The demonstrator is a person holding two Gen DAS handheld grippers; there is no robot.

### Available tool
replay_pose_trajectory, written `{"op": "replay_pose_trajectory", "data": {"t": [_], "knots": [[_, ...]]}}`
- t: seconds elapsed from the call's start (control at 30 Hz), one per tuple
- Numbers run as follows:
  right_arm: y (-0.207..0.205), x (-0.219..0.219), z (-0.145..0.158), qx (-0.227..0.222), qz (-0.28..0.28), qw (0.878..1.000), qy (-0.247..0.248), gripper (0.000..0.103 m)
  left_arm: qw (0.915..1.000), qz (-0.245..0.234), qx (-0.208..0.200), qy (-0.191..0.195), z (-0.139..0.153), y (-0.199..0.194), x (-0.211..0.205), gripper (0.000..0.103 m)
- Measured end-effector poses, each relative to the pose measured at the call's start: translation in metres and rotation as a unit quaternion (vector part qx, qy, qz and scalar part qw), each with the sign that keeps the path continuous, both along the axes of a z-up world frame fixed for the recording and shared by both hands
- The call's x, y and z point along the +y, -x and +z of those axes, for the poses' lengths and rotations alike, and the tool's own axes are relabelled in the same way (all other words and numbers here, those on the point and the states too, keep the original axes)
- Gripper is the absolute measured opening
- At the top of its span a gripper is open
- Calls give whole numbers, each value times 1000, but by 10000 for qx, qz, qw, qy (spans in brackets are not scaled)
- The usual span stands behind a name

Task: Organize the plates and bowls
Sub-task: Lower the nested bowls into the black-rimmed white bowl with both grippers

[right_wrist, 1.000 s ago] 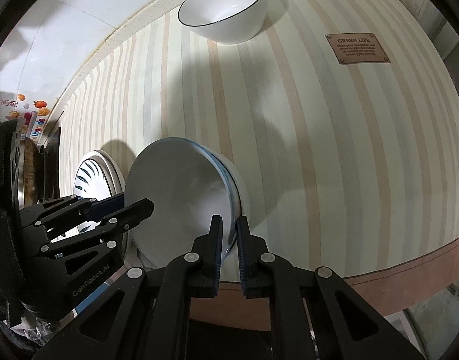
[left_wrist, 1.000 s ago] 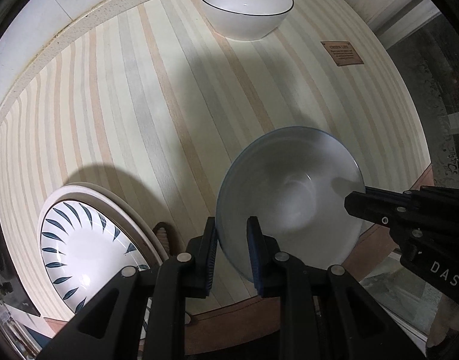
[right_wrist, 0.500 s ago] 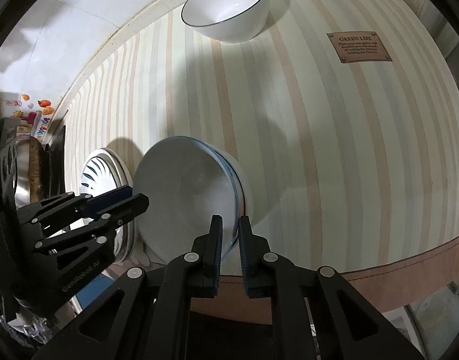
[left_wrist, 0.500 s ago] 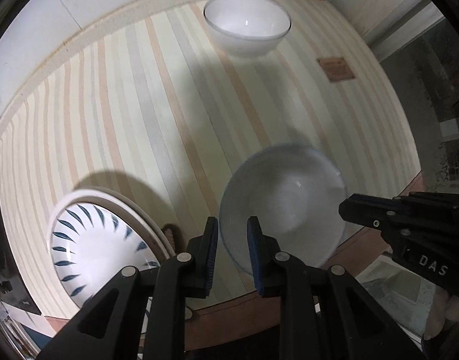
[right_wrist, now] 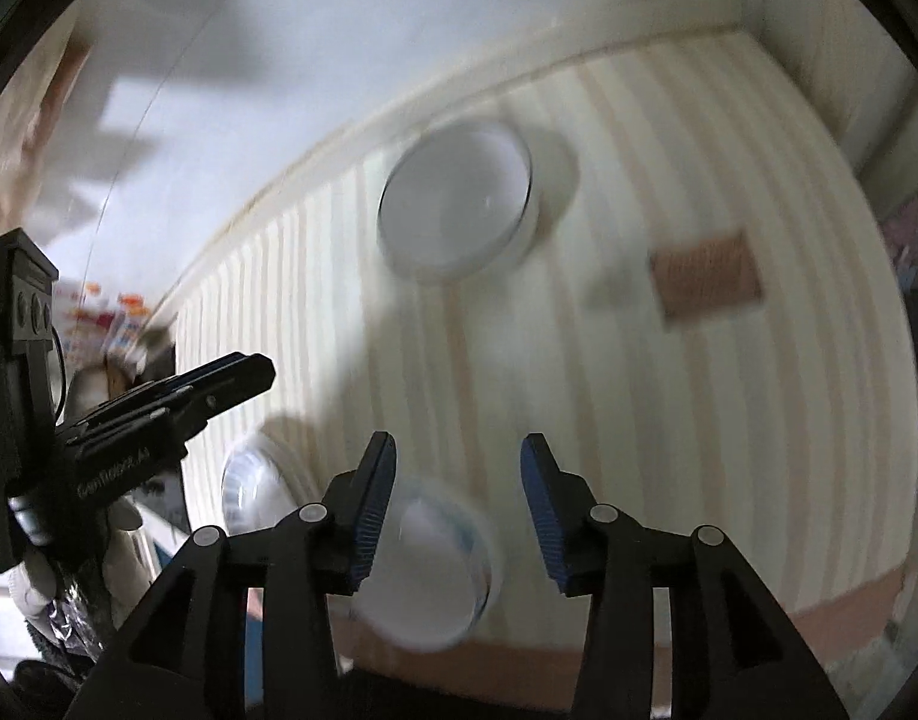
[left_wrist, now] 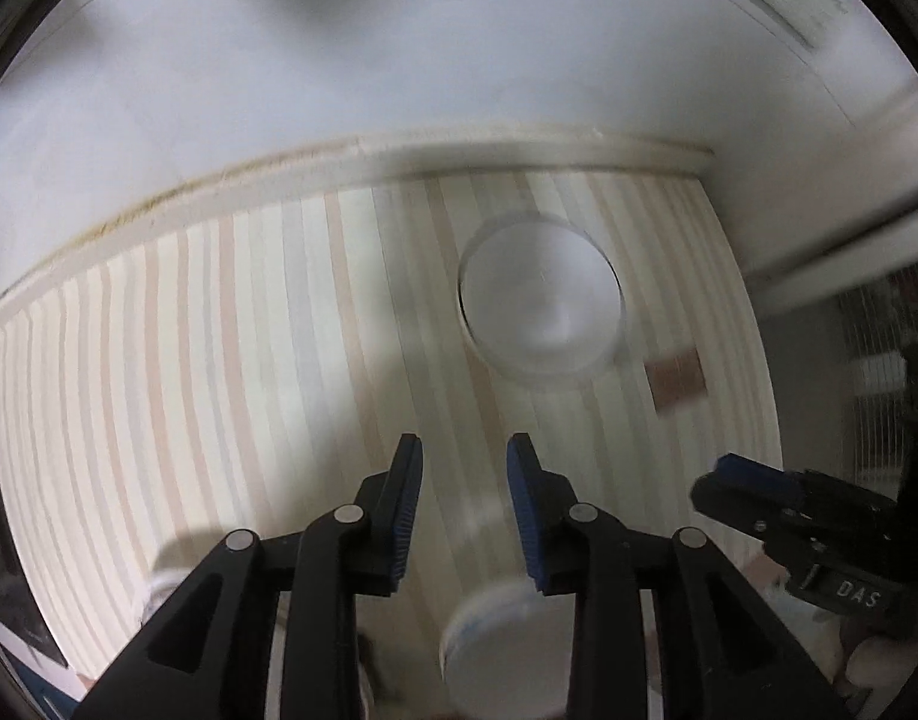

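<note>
Left tool [left_wrist: 465,501], right tool [right_wrist: 457,495]: jaws opening, pinching nothing. Blue-rimmed bowl [right_wrist: 429,570] sitting lower centre on striped table [right_wrist: 669,420]; white bowl [right_wrist: 456,201] upper centre. Judging both rigid, glazed, slippery, breakable; gripping at rim advisable.

I have both grippers pointing steeply down. My left gripper [left_wrist: 465,474] is opening, nothing between its pads. My right gripper [right_wrist: 459,474] is opening wider, likewise gripping nothing.

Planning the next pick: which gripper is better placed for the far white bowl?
Probably right: the white bowl lies straight ahead of the right gripper, but off-centre for the left gripper. Both jaws are opening, empty.
</note>
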State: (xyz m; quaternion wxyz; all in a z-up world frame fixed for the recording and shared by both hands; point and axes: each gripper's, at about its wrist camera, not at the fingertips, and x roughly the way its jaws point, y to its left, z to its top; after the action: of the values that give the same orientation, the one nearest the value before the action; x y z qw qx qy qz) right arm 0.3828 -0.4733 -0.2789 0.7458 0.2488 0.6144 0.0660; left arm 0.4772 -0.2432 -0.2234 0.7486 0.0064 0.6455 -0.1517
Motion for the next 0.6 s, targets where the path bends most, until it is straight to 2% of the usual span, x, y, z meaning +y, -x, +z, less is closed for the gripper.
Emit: {"op": "replay_pose_trajectory", "data": {"t": [0.17, 0.33, 0.6], "knots": [[-59, -24, -7, -124, -262, 9994, 194, 46, 9998, 29, 167, -86, -29, -45, -18, 27], [-108, -35, -34, 71, -323, 9991, 282, 46, 9988, 26, 431, -224, -60, -68, -33, 27], [-143, -36, -86, 576, -225, 9978, 257, 46, 9961, -52, 837, -285, -101, -82, -46, 27]]}}
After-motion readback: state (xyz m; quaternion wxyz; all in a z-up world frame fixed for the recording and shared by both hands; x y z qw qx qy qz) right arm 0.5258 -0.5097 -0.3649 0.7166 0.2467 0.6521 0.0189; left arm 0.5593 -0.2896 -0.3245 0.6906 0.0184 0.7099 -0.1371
